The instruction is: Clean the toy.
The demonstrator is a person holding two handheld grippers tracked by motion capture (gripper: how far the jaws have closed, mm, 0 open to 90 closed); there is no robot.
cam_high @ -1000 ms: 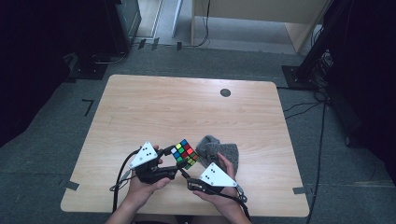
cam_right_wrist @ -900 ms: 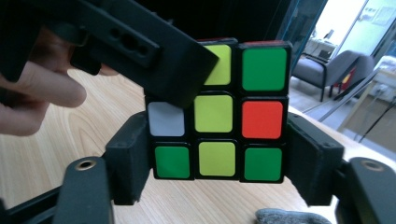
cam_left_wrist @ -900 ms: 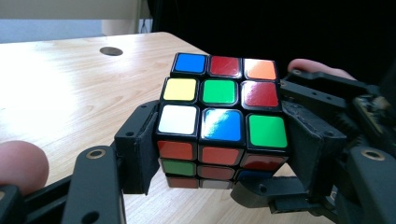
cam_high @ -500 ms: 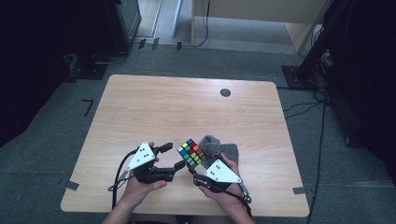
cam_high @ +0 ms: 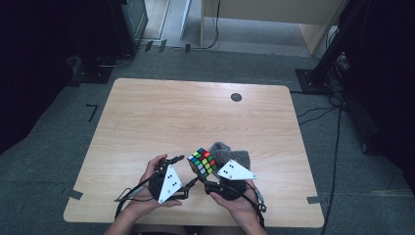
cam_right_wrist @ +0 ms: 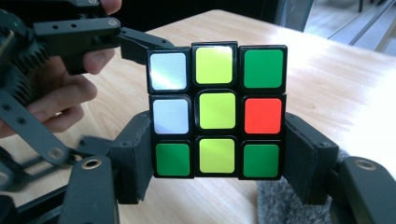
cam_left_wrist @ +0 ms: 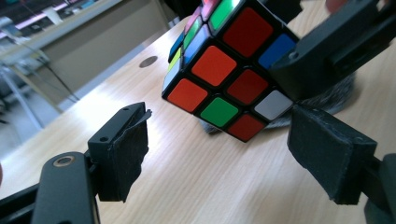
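Table [cam_high: 147, 117]: pale wood, grey cloth [cam_high: 234, 156] probably under cube.
Right gripper [cam_right_wrist: 217, 163]: fingers clamp puzzle cube [cam_right_wrist: 217, 112].
Left gripper [cam_left_wrist: 233, 154]: fingers wide, empty.

cube [cam_left_wrist: 224, 70] top cropped, grey cloth [cam_high: 234, 156] half hidden
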